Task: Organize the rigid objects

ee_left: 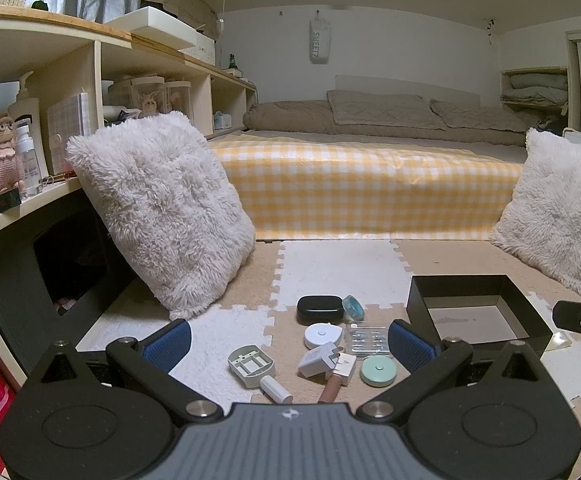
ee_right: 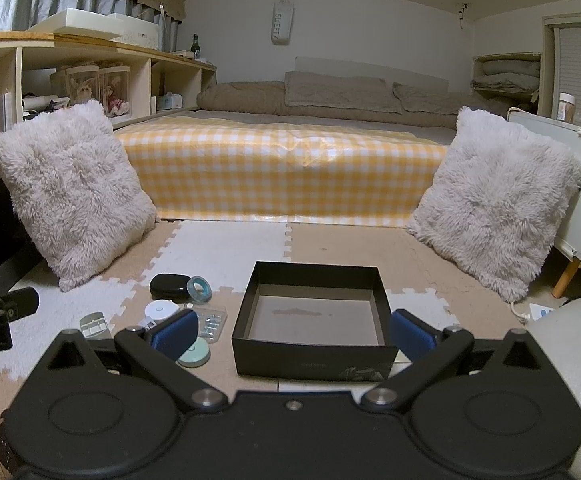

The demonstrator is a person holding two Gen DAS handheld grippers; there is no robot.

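Note:
A heap of small rigid items lies on the foam floor mat: a black oval case (ee_left: 320,309), a teal tape roll (ee_left: 353,306), a white round disc (ee_left: 322,335), a blister pack (ee_left: 368,339), a white plug adapter (ee_left: 321,362), a mint round disc (ee_left: 378,371), a grey bracket (ee_left: 250,364), a white tube (ee_left: 275,389). An empty black box (ee_left: 475,307) stands to their right. My left gripper (ee_left: 288,346) is open and empty above the heap. My right gripper (ee_right: 292,334) is open and empty, its fingers on either side of the black box (ee_right: 314,322).
Two fluffy white cushions (ee_right: 70,188) (ee_right: 494,196) lean at left and right. A bed with a yellow checked cover (ee_right: 282,176) lies behind. Shelves with bottles and dolls (ee_left: 30,132) run along the left. A white cabinet (ee_right: 578,184) stands at the right.

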